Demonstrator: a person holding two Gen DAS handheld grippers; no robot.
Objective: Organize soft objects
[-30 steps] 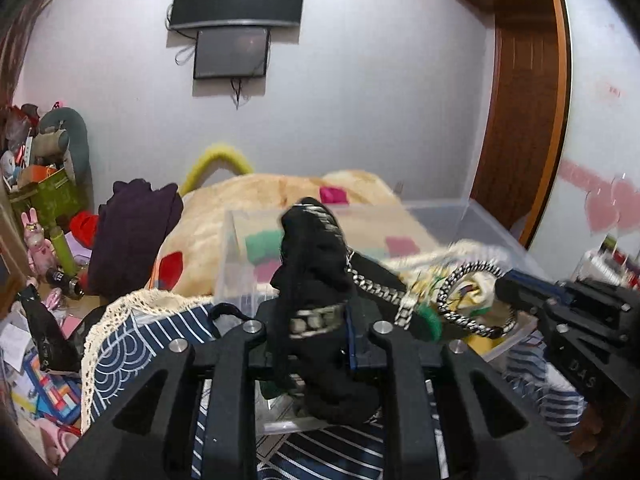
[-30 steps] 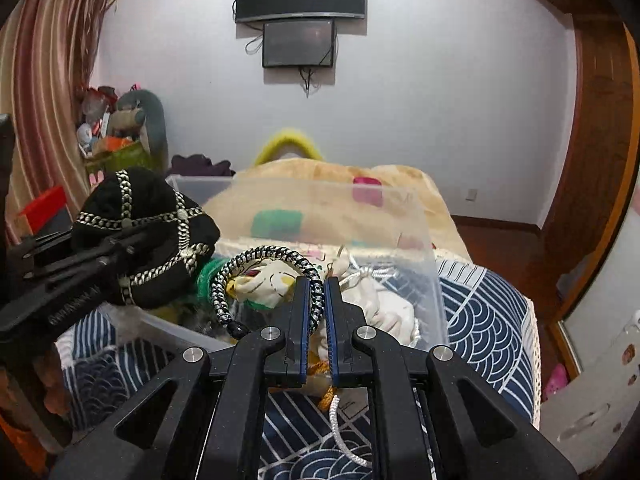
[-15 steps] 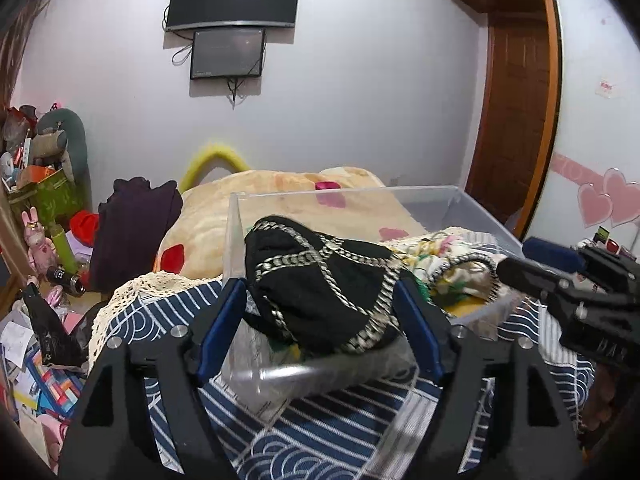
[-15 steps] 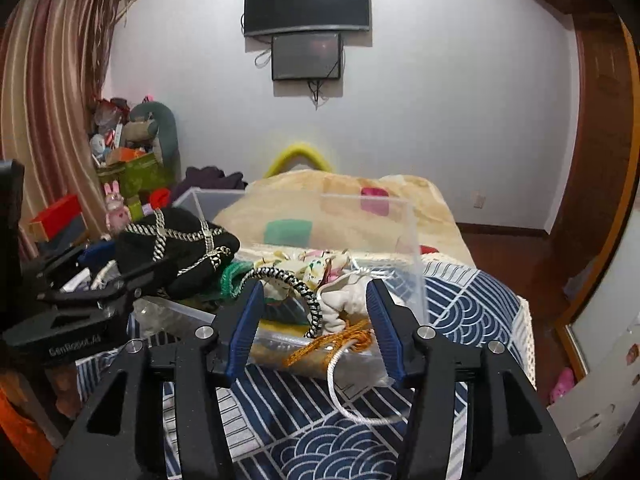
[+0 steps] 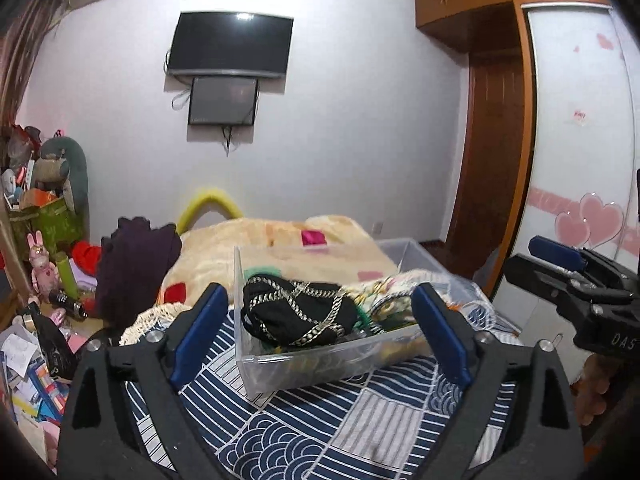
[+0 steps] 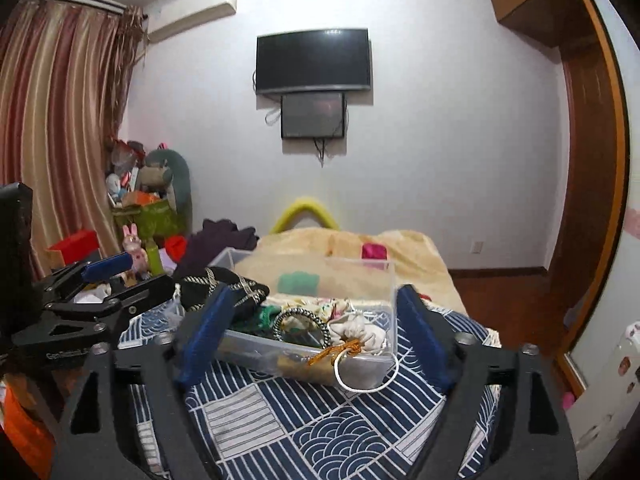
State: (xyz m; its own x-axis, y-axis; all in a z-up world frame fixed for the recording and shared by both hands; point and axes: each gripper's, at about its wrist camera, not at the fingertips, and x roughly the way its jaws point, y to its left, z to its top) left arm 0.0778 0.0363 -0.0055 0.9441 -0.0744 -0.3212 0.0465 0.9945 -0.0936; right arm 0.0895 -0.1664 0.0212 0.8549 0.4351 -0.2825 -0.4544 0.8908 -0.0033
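Around: clear plastic bin (image 5: 320,364) on blue patterned bedcover (image 5: 320,432), black chain-trimmed pouch (image 5: 298,316) inside.
Left gripper (image 5: 320,344): spread wide, empty.
Right gripper (image 6: 316,340): spread wide, empty.

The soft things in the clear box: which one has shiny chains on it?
The black pouch at the left end of the clear box. Metallic chains criss-cross it; the cream drawstring bag beside it has only cords.

A home bedroom: a bed (image 6: 352,412) with a navy patterned cover fills the lower centre of the frame, a wall-mounted television (image 6: 313,61) hangs at upper centre, striped curtains (image 6: 60,128) drape the left edge, a wooden wardrobe (image 5: 496,136) with a heart-decorated sliding door (image 5: 580,152) stands at right, and plush toys (image 5: 60,176) pile at middle left
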